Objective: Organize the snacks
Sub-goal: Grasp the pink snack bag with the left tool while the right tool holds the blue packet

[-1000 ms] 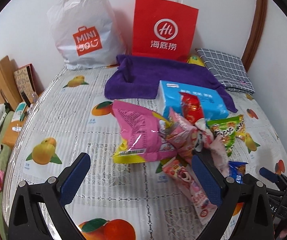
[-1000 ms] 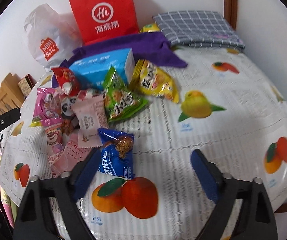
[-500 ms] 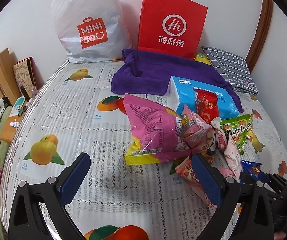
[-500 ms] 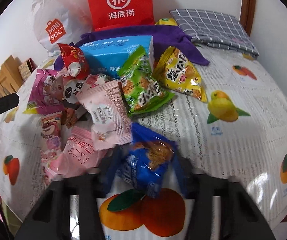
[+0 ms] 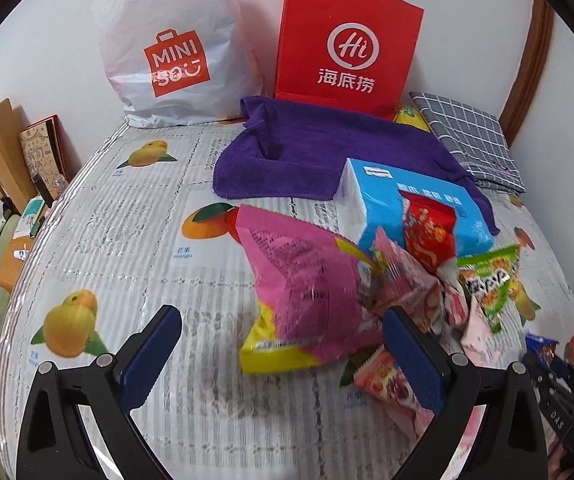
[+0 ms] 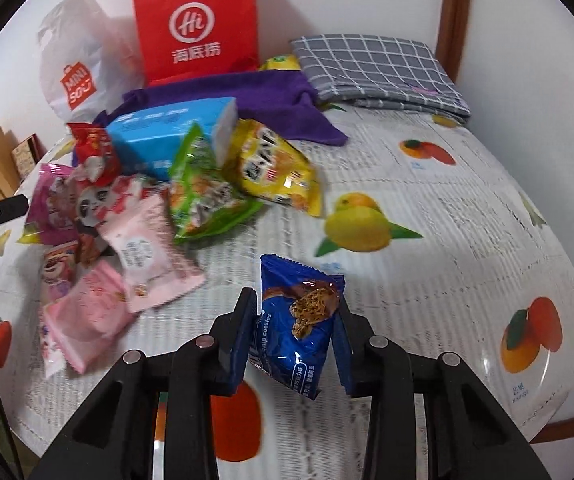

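My right gripper [image 6: 295, 334] is clamped on the blue cookie packet [image 6: 297, 322], a pad pressing each side of it, and the packet hangs between my fingers clear of the fruit-print tablecloth [image 6: 427, 248]. Ahead and to the left of that gripper lies the rest of the snack pile: two pale pink packets [image 6: 149, 254] nearest, a green bag [image 6: 203, 192] and a yellow bag [image 6: 275, 168] beyond them, then a red pouch [image 6: 95, 152] leaning by the blue tissue pack [image 6: 167, 136].

My left gripper [image 5: 281, 354] stands wide apart with nothing pinched. The big pink bag [image 5: 303, 288] sits just ahead of it, its yellow bottom edge between the two blue pads without touching either (the bag looks slightly blurred). A small strawberry-print packet [image 5: 383, 380] lies by my right-hand finger [image 5: 415, 360]. Further ahead a purple towel [image 5: 319, 152] is spread, and behind it against the wall stand a white shopping bag [image 5: 175, 56] and a red paper bag [image 5: 347, 44], with a grey checked cloth [image 5: 471, 140] off to the right
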Motion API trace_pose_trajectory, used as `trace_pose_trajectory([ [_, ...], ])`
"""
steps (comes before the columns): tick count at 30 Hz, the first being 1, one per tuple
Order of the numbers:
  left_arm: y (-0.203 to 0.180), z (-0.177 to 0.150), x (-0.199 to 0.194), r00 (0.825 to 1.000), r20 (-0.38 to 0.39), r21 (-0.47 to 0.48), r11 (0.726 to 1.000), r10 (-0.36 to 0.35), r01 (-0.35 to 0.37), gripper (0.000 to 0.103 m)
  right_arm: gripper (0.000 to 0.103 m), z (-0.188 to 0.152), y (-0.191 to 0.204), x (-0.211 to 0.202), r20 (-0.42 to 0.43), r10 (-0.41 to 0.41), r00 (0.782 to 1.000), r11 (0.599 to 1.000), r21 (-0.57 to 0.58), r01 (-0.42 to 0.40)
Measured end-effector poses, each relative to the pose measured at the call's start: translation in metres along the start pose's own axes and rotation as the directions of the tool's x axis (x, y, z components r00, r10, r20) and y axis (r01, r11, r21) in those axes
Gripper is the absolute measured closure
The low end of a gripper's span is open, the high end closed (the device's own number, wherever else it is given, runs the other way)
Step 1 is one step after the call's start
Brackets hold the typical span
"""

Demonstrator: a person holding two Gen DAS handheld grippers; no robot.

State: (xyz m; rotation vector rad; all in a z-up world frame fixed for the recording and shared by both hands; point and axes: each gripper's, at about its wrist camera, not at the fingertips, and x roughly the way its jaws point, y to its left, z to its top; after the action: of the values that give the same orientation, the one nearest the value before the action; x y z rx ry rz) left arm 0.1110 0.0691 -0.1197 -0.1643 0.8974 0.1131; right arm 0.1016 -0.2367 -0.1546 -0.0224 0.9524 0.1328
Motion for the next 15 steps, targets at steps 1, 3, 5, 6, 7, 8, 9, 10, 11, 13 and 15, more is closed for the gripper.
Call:
trace_pose_trajectory([
  [1, 0.000, 0.002, 0.004, 1.000, -0.007, 0.003, 1.000, 0.005, -0.005, 0.005, 0.067, -0.001, -0.002, 0.003, -0.006, 0.004, 1.000, 1.000, 0.000, -0.004],
  [3, -0.002, 0.005, 0.011, 1.000, -0.017, 0.011, 1.000, 0.021, -0.021, 0.006, 0.067, -0.001, -0.003, 0.006, -0.006, 0.008, 1.000, 1.000, -0.002, -0.008],
  [5, -0.002, 0.007, 0.018, 0.999, -0.030, 0.014, 1.000, 0.028, -0.027, 0.010, 0.067, 0.001, -0.004, 0.008, 0.001, 0.017, 1.000, 1.000, -0.004, -0.017],
  [6, -0.002, 0.008, 0.020, 0.999, -0.036, 0.013, 1.000, 0.019, -0.019, 0.011, 0.067, 0.002, -0.004, 0.009, 0.000, 0.020, 1.000, 1.000, -0.005, -0.020],
  [7, -0.003, 0.009, 0.022, 0.999, -0.043, 0.014, 1.000, 0.013, -0.012, 0.011, 0.067, 0.004, -0.005, 0.010, -0.002, 0.028, 1.000, 1.000, -0.004, -0.028],
  [8, -0.005, 0.010, 0.024, 0.999, -0.048, 0.021, 1.000, 0.013, -0.012, 0.011, 0.067, 0.004, -0.005, 0.010, -0.002, 0.032, 0.999, 0.999, -0.004, -0.032],
  [9, -0.007, 0.010, 0.027, 0.998, -0.055, 0.029, 0.999, 0.016, -0.015, 0.011, 0.067, 0.004, -0.005, 0.012, -0.004, 0.036, 0.999, 0.999, -0.005, -0.036],
  [10, -0.010, 0.011, 0.030, 0.998, -0.063, 0.040, 0.999, 0.018, -0.016, 0.011, 0.066, 0.005, -0.005, 0.013, -0.005, 0.039, 0.999, 0.999, -0.008, -0.039],
  [11, -0.011, 0.011, 0.033, 0.997, -0.070, 0.045, 0.999, 0.017, -0.014, 0.011, 0.066, 0.006, -0.004, 0.013, -0.007, 0.042, 0.999, 0.999, -0.011, -0.042],
  [13, -0.013, 0.013, 0.038, 0.997, -0.081, 0.039, 0.999, 0.010, -0.006, 0.011, 0.066, 0.007, -0.004, 0.015, -0.014, 0.049, 0.999, 0.999, -0.016, -0.049],
  [15, -0.013, 0.015, 0.041, 0.996, -0.088, 0.026, 1.000, 0.000, 0.002, 0.015, 0.066, 0.008, -0.005, 0.016, -0.015, 0.050, 0.999, 0.999, -0.015, -0.050],
])
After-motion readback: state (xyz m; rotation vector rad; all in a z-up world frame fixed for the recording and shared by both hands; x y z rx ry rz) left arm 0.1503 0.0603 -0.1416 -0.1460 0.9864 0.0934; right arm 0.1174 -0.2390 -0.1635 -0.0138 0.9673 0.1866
